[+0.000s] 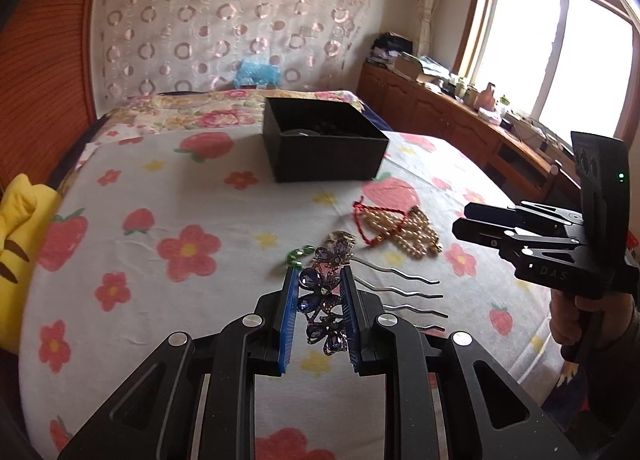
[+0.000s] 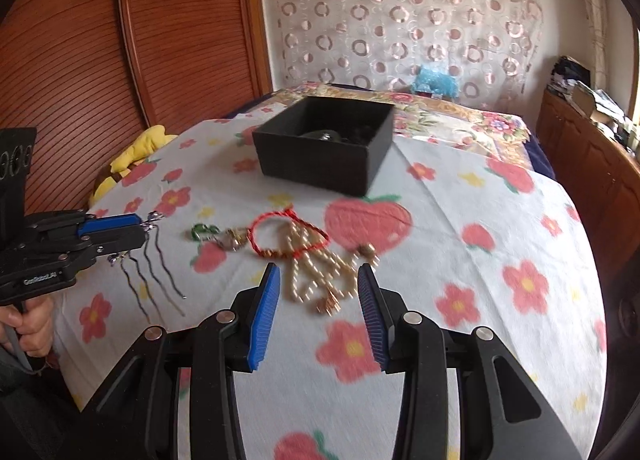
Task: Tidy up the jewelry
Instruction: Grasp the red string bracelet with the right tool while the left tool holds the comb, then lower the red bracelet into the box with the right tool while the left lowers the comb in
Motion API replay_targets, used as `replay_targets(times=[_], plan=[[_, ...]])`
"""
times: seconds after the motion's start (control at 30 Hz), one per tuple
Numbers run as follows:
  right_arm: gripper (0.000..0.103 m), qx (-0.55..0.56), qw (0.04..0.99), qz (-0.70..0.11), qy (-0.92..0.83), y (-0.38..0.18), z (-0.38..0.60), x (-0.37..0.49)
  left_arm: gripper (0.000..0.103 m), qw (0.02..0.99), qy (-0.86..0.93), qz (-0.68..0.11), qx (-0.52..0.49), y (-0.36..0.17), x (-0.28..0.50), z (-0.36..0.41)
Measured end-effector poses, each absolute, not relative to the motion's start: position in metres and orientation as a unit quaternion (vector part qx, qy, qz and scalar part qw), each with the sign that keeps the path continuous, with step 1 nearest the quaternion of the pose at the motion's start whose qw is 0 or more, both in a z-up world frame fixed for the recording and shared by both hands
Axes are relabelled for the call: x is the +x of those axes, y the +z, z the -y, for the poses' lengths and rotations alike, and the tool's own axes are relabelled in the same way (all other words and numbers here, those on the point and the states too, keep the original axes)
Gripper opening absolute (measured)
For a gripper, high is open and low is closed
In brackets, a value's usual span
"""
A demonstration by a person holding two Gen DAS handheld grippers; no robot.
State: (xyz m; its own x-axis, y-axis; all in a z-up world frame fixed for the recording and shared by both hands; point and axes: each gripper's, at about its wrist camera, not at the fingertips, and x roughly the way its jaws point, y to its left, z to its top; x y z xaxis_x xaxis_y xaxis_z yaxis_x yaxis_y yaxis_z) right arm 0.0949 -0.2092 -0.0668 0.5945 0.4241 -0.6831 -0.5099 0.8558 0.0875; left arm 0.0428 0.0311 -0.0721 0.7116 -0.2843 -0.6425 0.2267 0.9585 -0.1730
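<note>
My left gripper (image 1: pixel 320 276) is shut on a purple jewelled hair comb (image 1: pixel 324 300), held above the bed with its wavy metal prongs pointing right; the comb also shows in the right wrist view (image 2: pixel 152 256), prongs hanging down. My right gripper (image 2: pixel 318 272) is open and empty, just above a pearl necklace (image 2: pixel 316 272). A red cord bracelet (image 2: pixel 280 236), a small metal piece (image 2: pixel 232 240) and a green ring (image 2: pixel 202 230) lie beside the pearls. A black open box (image 2: pixel 324 144) stands farther back with dark items inside.
A flowered sheet (image 2: pixel 480 300) covers the bed. A yellow plush toy (image 1: pixel 20 240) lies at the left edge. A wooden cabinet (image 1: pixel 460 116) with clutter runs along the right under a window. A wooden headboard (image 2: pixel 120 60) stands at the left.
</note>
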Motion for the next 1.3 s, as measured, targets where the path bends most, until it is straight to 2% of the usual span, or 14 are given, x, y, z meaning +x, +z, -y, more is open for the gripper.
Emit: replay_targets(times=[0.27,0.33,0.7,0.8,0.87,0.97,1.3], plan=[[0.043,-0.067,0.872,-0.382,0.299,-0.07,0.162,0.118,0.02,0.932,-0.107,-0.34,-0.066,-0.067,0.037,-0.067],[0.038,-0.072,0.868,-0.386,0.304,-0.072,0.152,0.122,0.02,0.933,-0.101,-0.338,-0.071,-0.067,0.036,-0.074],[0.033,-0.077,0.851,-0.422,0.302,-0.09,0.125,0.145,0.02,0.936,-0.089,-0.33,-0.085,-0.069,0.032,-0.092],[0.022,-0.075,0.848,-0.428,0.303,-0.093,0.125,0.147,0.02,0.936,-0.089,-0.33,-0.086,-0.069,0.033,-0.092],[0.008,-0.077,0.848,-0.427,0.305,-0.093,0.126,0.146,0.02,0.935,-0.088,-0.331,-0.086,-0.07,0.033,-0.092],[0.004,-0.073,0.85,-0.42,0.309,-0.089,0.13,0.144,0.02,0.935,-0.087,-0.332,-0.085,-0.071,0.032,-0.092],[0.004,-0.075,0.868,-0.373,0.32,-0.044,0.147,0.141,0.02,0.94,-0.091,-0.321,-0.073,-0.067,0.045,-0.088]])
